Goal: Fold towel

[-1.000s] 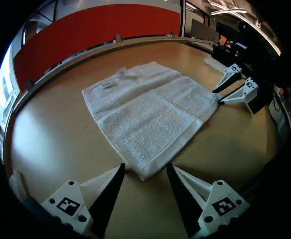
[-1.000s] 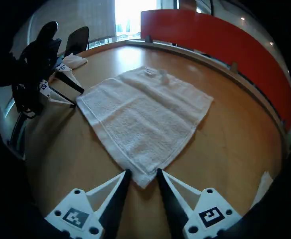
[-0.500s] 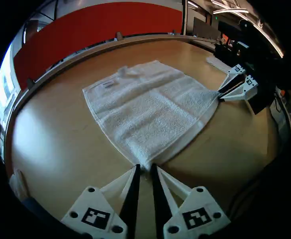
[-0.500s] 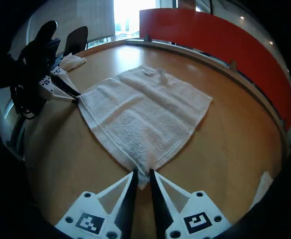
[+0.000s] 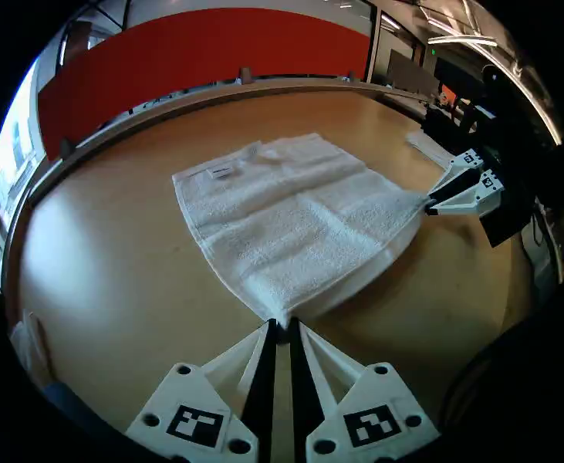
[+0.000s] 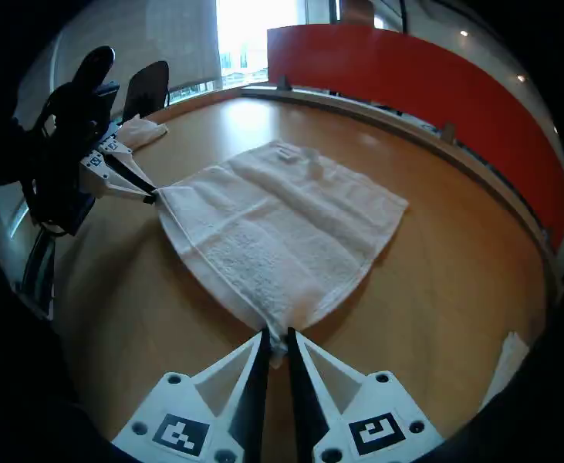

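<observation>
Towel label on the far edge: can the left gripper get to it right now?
Probably yes: the left gripper is shut on a corner of the towel, and only cloth lies between it and the label.

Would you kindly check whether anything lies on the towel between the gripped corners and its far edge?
Nothing visible does. The left gripper and right gripper each pinch a corner of the white towel; only its own label sits by the far edge.

White towel (image 5: 297, 224) on a warm tan table (image 5: 104, 255), red wall panel (image 5: 204, 54) behind, white left gripper (image 5: 282, 326) and right gripper (image 6: 276, 333) with black fingers (image 5: 265, 378), black-and-white square markers (image 5: 195, 426).
</observation>
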Action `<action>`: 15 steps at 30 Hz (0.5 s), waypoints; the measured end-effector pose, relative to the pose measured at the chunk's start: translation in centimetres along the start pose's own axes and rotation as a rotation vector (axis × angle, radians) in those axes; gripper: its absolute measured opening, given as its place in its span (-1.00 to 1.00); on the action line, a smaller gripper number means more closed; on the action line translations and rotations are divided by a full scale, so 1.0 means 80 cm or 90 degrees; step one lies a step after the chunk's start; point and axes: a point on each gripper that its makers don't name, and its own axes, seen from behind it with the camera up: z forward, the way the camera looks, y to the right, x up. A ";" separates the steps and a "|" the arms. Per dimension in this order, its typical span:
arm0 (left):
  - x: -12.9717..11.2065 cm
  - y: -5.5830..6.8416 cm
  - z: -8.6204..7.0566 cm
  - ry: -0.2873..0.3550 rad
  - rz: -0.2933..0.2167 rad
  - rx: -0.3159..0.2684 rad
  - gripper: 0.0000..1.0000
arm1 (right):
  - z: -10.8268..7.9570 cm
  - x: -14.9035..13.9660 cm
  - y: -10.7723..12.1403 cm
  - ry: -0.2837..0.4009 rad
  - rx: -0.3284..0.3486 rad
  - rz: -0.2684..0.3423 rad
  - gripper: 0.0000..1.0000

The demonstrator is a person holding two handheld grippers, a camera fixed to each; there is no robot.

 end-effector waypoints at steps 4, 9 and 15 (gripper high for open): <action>0.008 0.000 -0.011 0.005 -0.001 0.005 -0.76 | -0.009 0.015 -0.001 0.011 -0.003 0.002 -0.68; 0.020 0.004 -0.030 0.013 -0.009 0.008 -0.77 | -0.025 0.036 -0.001 0.028 -0.011 -0.008 -0.68; 0.034 0.008 -0.055 0.020 -0.017 0.009 -0.77 | -0.049 0.058 -0.003 0.042 -0.014 -0.024 -0.68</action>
